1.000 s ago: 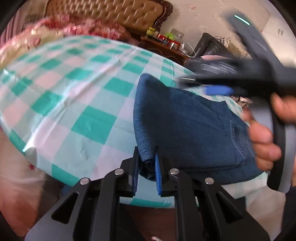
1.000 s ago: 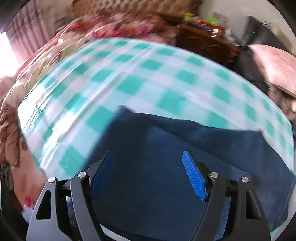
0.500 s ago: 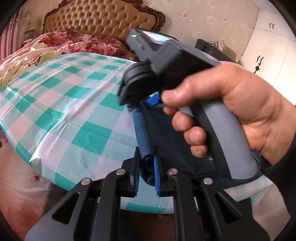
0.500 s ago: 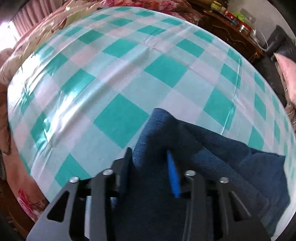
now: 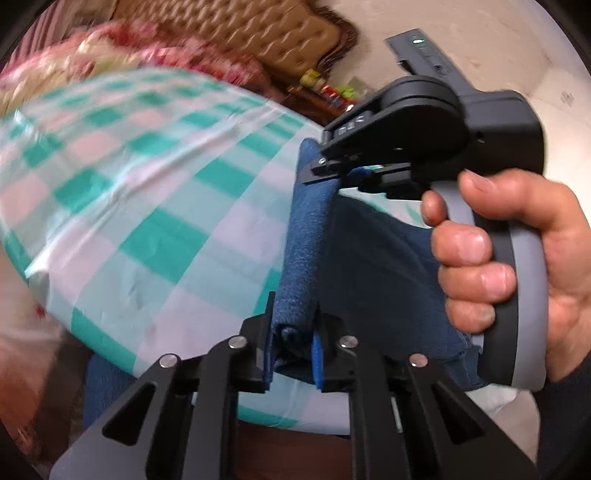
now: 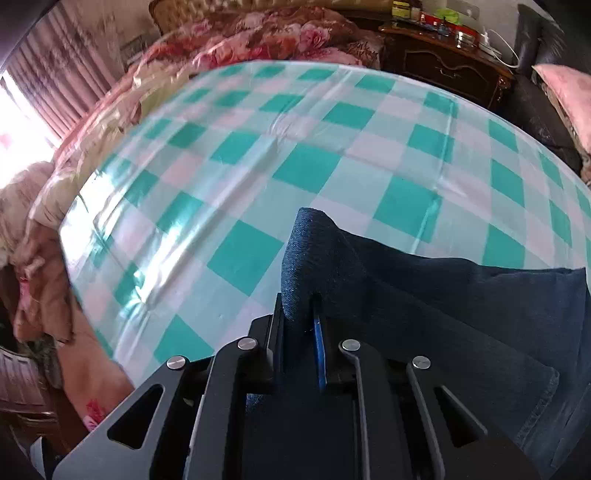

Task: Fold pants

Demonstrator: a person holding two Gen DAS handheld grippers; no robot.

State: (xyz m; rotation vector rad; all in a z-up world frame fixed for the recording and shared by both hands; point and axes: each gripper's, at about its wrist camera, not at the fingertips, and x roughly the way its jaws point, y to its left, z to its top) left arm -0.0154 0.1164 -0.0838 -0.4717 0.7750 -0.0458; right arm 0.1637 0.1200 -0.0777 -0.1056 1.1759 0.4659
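pants [image 6: 461, 314] – on table [image 6: 295, 166], near edge, right part | left tool [image 5: 293, 354] – at near fold edge | right tool [image 6: 301, 332] – at far corner of same edge | bed [image 6: 258, 33] – behind table | cabinet [image 6: 443, 62] – behind-right

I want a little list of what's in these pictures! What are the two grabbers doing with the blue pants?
pants: dark blue pants on the checked cloth
left hand-held gripper: shut on the pants' near edge
right hand-held gripper: jaws closing, a pinched-up ridge of the pants between them
hand: grips the right gripper's handle
background: bed headboard, wooden cabinet
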